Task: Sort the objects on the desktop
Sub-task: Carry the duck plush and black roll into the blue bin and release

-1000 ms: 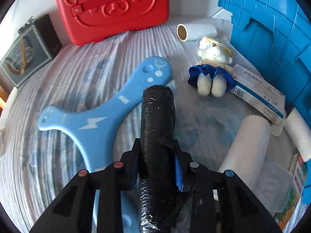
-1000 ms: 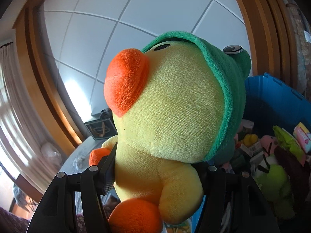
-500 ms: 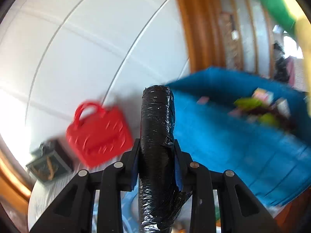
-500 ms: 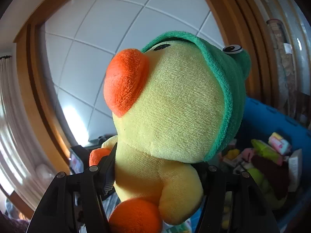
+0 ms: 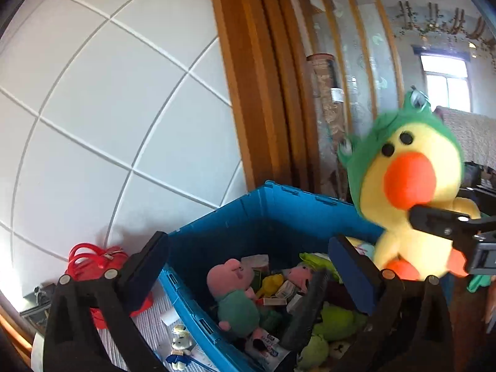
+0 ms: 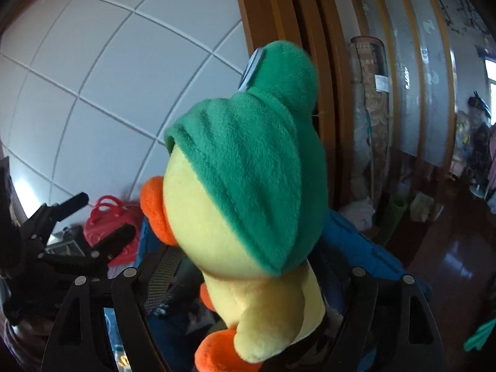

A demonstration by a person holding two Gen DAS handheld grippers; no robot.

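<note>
My left gripper [image 5: 248, 266] is open and empty above the blue crate [image 5: 263, 214]. The black wrapped roll [image 5: 305, 303] lies slanted among the toys inside the crate. My right gripper [image 6: 248, 285] has its jaws spread wide; the yellow plush duck with a green hood [image 6: 248, 192] stands between them, and I cannot tell whether they still touch it. In the left wrist view the duck [image 5: 409, 198] hangs over the crate's right side with a black finger [image 5: 440, 220] across its chest. The left gripper also shows in the right wrist view [image 6: 93, 220].
The crate holds a pink pig plush [image 5: 232, 294], green plush toys [image 5: 334, 322] and small boxes. A red case [image 5: 96, 263] and a small white doll [image 5: 179, 347] are on the striped table beside the crate. A white tiled wall and wooden door frame [image 5: 248, 93] stand behind.
My left gripper swung up over the crate, opened and let go of the black roll, which now lies in the crate. My right gripper's jaws spread apart and the duck turned.
</note>
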